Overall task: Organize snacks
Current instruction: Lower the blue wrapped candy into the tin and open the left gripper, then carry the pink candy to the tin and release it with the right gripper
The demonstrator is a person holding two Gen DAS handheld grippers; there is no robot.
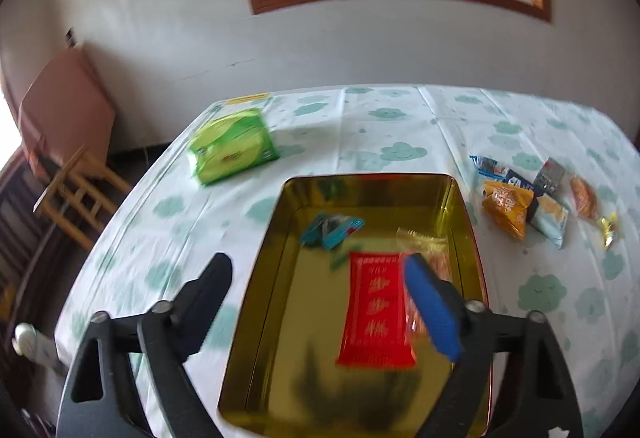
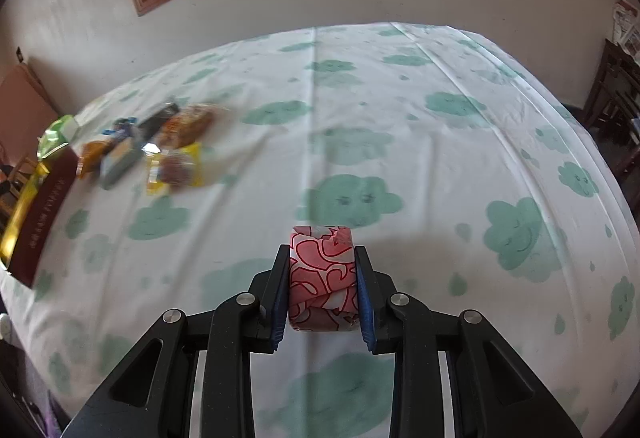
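A gold tin box (image 1: 276,270) sits on the table in the left wrist view. Inside it lie a red packet (image 1: 374,314), a blue packet (image 1: 332,228) and an orange clear-wrapped snack (image 1: 434,252). My left gripper (image 1: 320,278) is open and empty above the tin. Loose snacks (image 1: 520,201) lie to the tin's right. In the right wrist view my right gripper (image 2: 322,258) is shut on a pink-and-white wrapped snack (image 2: 322,274), held above the tablecloth. The snack pile (image 2: 160,145) and the tin's dark red side (image 2: 44,213) are far to its left.
A green box (image 1: 232,145) lies at the table's back left. The table has a white cloth with teal clouds (image 2: 400,117). A wooden chair (image 1: 76,197) stands off the left edge. Dark furniture (image 2: 616,97) stands to the right. A wall with a window is behind.
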